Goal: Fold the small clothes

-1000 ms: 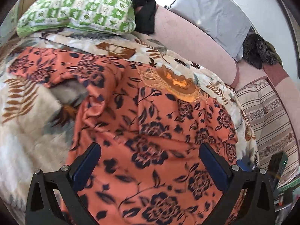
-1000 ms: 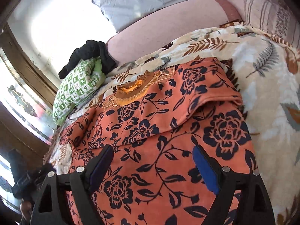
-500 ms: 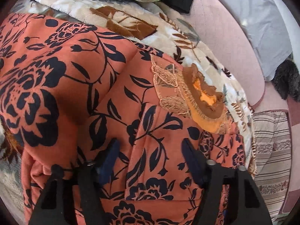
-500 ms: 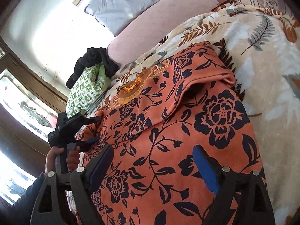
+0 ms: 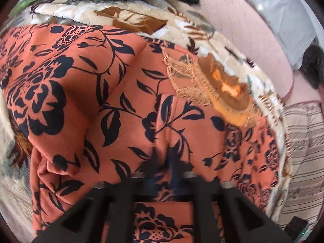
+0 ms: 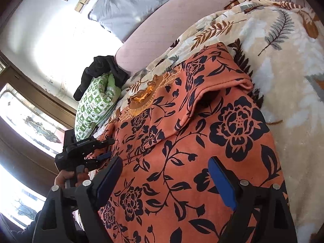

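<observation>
From the left wrist I see the orange garment with a black flower print [image 5: 125, 105], soft and light, lying on the cream leaf-print blanket [image 5: 85, 18] on the bed. My left hand-held gripper [image 5: 168, 162] has just been closing and now pinches a ridge of cloth at 6 o'clock; the hem suits a grip.

From the right wrist, my right hand-held gripper [image 6: 164, 182] stands spread over the garment at 6 o'clock, holding nothing. Small lettering on the left unit at 9 o'clock is unreadable.
</observation>
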The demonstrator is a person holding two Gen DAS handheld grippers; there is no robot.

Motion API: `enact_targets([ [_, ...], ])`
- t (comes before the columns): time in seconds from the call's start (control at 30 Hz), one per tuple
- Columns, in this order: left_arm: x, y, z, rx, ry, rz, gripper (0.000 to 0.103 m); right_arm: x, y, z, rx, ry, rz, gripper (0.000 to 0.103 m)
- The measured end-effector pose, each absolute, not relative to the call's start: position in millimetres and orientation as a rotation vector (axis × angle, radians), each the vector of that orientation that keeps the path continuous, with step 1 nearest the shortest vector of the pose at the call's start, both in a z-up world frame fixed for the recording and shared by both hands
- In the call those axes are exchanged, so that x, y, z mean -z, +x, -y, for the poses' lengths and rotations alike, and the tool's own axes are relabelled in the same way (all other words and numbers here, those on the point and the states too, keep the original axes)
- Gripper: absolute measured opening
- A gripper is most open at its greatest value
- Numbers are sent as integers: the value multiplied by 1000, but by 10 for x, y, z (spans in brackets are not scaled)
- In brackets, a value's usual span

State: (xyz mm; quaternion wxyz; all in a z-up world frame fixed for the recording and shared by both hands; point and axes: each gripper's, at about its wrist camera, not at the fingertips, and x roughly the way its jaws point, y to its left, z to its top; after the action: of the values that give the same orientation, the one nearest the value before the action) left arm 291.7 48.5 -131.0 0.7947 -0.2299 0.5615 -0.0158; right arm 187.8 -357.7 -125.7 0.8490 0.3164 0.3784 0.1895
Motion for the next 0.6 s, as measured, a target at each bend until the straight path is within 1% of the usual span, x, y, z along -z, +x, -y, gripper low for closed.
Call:
enact_targets([
  [0.07, 1191, 2908, -466, 17, -456, -1163, 5, 1249, 1879, 3573, -400, 664, -797, 88],
  [0.2, 625, 2779, -370, -11, -337, -951, 5, 1262, 1878, 3595, -390, 671, -797, 88],
  [0.27, 547, 2758, -318, -12, -280, -924, 5, 1277, 1887, 3603, -384, 675, -801, 88],
  [0.33, 707, 2773, -338, -60, -240, -957, 5, 1297, 1901, 3595, -382, 672, -808, 88],
  [0.43, 1225, 2892, -475, -124, -275, -1150, 8, 1312, 1908, 3594, -380, 669, -814, 88],
  [0.5, 1218, 2821, -462, -110, -238, -1080, 11, 1313, 1903, 3605, -372, 667, -814, 88],
  [0.6, 1183, 2826, -416, -108, -185, -1088, 11, 1309, 1907, 3660, -353, 675, -814, 88],
])
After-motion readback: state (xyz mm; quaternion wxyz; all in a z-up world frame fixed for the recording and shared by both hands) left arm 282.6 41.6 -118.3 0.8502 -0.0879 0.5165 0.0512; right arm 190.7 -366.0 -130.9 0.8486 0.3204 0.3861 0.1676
